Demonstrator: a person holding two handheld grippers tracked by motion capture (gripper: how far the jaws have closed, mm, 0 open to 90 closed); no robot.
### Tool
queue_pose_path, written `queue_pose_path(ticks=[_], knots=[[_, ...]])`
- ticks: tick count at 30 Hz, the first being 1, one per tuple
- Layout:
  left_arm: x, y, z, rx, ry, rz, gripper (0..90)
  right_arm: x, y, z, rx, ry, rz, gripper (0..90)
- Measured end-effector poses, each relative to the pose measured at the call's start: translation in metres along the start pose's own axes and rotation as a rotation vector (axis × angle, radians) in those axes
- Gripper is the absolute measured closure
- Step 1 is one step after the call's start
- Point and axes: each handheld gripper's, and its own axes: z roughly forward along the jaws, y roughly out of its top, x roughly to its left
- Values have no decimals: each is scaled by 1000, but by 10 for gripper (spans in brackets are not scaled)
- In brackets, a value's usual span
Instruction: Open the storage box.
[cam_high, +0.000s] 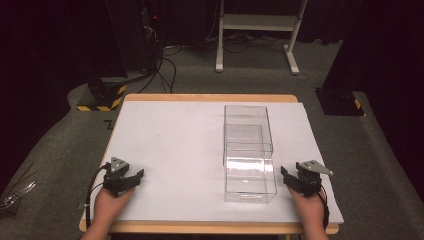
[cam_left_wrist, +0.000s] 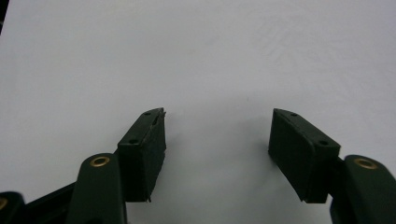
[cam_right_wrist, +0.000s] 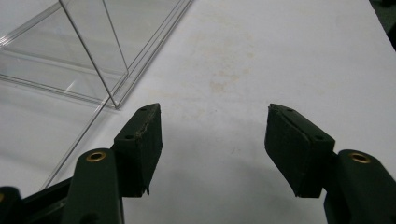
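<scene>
A clear plastic box (cam_high: 248, 152) with an inner drawer pulled toward me stands on the white table top (cam_high: 175, 145), right of centre. My left gripper (cam_high: 134, 176) rests at the near left of the table; its jaws stand open over bare white surface (cam_left_wrist: 217, 135). At the near right, my right gripper (cam_high: 286, 174) sits just right of the box's near end. Its jaws are wide open with nothing between them (cam_right_wrist: 215, 126). In the right gripper view the clear box (cam_right_wrist: 88, 51) lies ahead and to the left of the jaws, apart from them.
The table has a wooden rim (cam_high: 210, 98). Beyond it on the grey floor are a white metal stand (cam_high: 257, 30), cables (cam_high: 165, 65) and a black-and-yellow striped base (cam_high: 102, 97). Some metal parts (cam_high: 15, 192) lie on the floor at the left.
</scene>
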Motion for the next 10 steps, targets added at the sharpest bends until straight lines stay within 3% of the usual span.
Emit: queue_pose_path(ticks=[10], knots=[[0, 0, 0, -4, 4, 0, 368, 0, 0, 1, 12, 8, -1, 355]])
